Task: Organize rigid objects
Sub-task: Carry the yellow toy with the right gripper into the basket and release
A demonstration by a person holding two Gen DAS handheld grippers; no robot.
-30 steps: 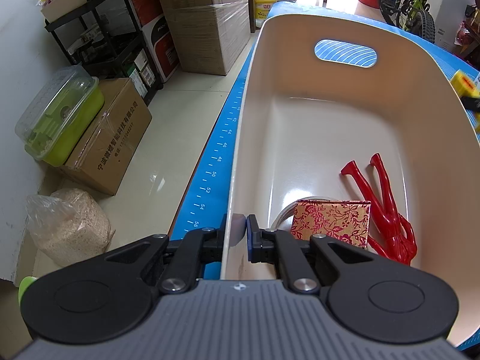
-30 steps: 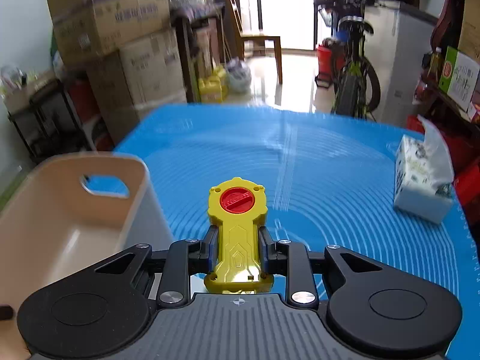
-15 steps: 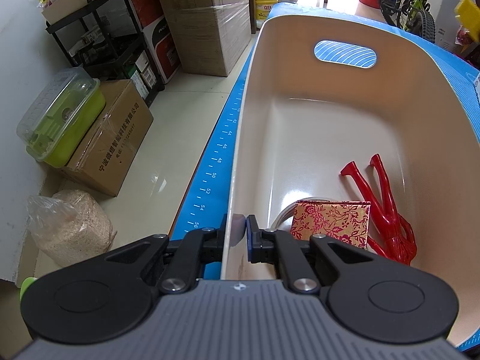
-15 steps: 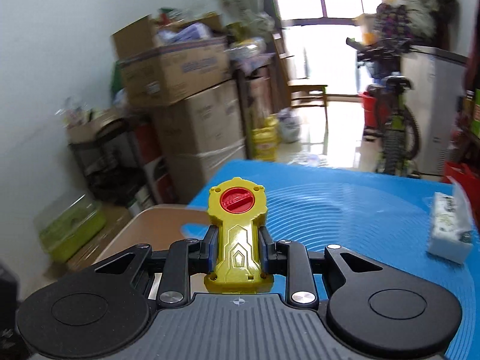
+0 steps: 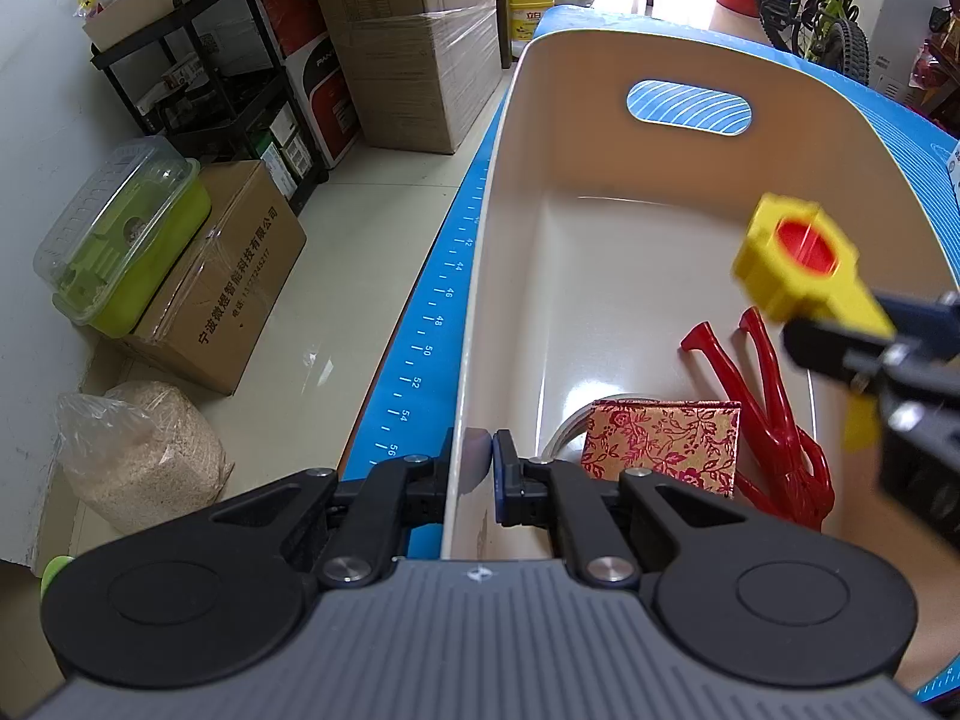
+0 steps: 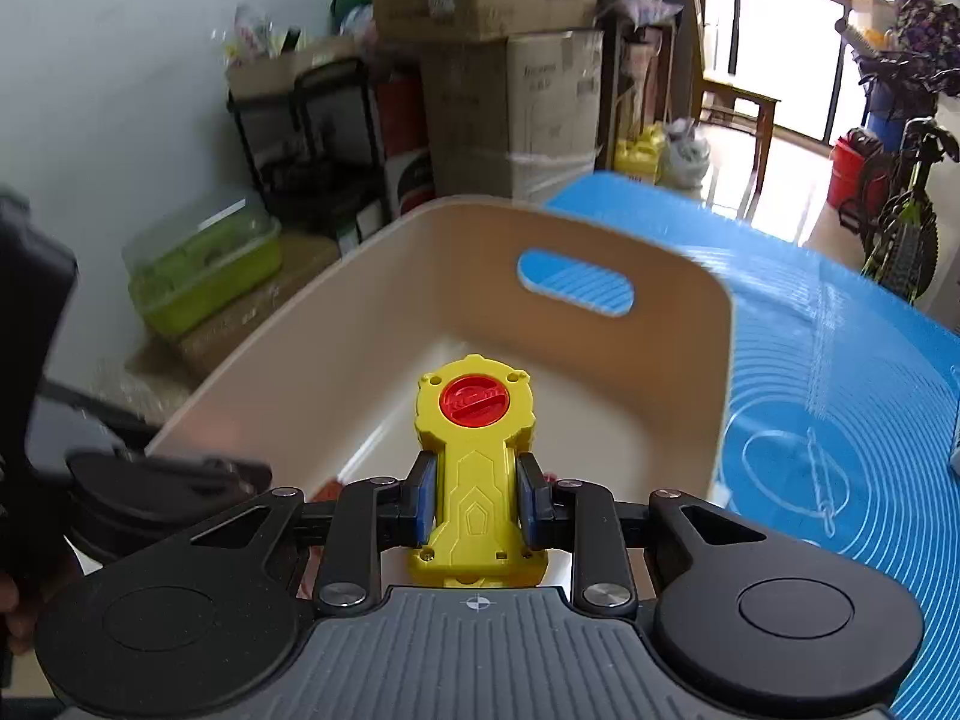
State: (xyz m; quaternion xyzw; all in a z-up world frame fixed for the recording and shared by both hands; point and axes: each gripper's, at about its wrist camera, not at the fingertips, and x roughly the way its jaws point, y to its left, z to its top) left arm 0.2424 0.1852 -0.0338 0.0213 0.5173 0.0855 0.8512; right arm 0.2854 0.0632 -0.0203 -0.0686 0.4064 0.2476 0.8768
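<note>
A cream plastic bin (image 5: 600, 120) with a handle slot stands on the blue mat (image 6: 840, 396). My left gripper (image 5: 474, 474) is shut on the bin's near left wall. My right gripper (image 6: 474, 501) is shut on a yellow toy launcher with a red round button (image 6: 474, 438) and holds it over the bin (image 6: 600, 372). The launcher also shows in the left wrist view (image 5: 798, 270), above the bin's right side. Inside the bin lie a red patterned box (image 5: 660, 444) and a red plastic clip toy (image 5: 762, 402).
Left of the table stand stacked cardboard boxes (image 5: 408, 42), a black shelf cart (image 5: 210, 90), a green lidded container (image 5: 126, 240) on a box, and a bag of grain (image 5: 132, 456). A bicycle (image 6: 900, 222) stands at the far right.
My right gripper has swung left with the yellow launcher, from above the mat to over the bin. It now appears in the left wrist view. The left gripper has not moved.
</note>
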